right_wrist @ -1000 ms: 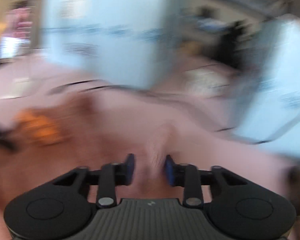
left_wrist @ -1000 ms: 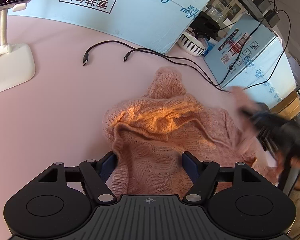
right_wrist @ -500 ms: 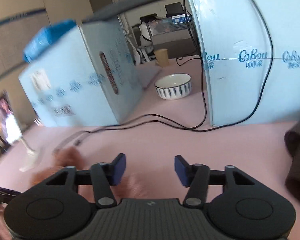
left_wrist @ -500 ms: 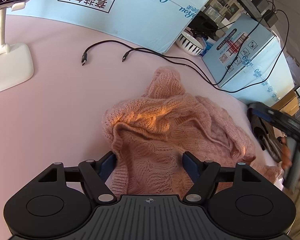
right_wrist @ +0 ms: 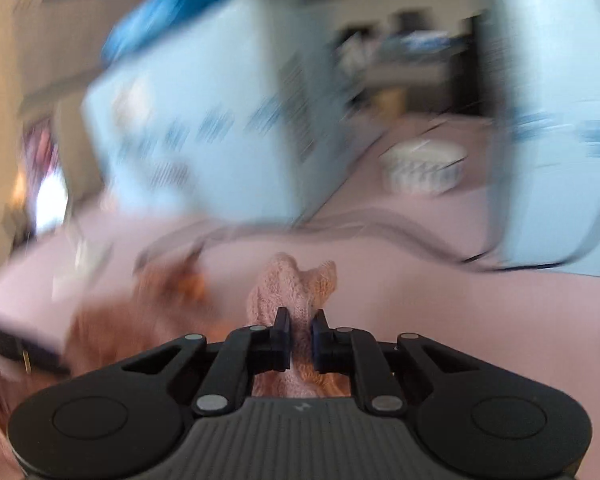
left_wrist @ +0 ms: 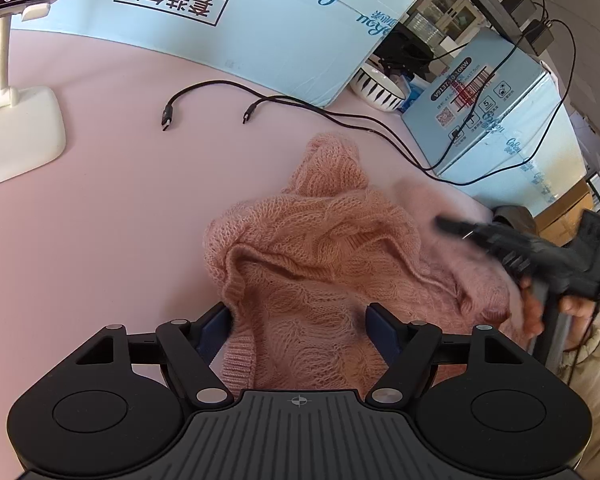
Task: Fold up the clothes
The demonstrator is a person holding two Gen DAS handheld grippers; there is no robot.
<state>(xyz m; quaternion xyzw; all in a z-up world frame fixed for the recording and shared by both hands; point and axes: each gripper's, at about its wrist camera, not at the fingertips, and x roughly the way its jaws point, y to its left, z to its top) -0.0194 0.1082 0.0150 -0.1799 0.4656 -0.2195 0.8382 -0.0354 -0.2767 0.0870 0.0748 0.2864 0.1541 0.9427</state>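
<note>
A pink cable-knit sweater lies crumpled on the pink table. My left gripper stands open and low over its near hem, with the ribbed edge lying between the wide-set blue pads. In the left wrist view my right gripper reaches in blurred from the right, held by a hand, at the sweater's right side. The right wrist view is blurred, but it shows my right gripper shut on a bunched fold of the sweater, which sticks up past the pads.
Two black cable ends trail across the table beyond the sweater. A white phone stand sits far left. Light blue boxes line the back, with a striped bowl between them. A dark cloth lies at the right edge.
My right gripper, open and empty beside the sweater half a second ago, has swung back onto its right side and shut on a fold. The left gripper has stayed put.
</note>
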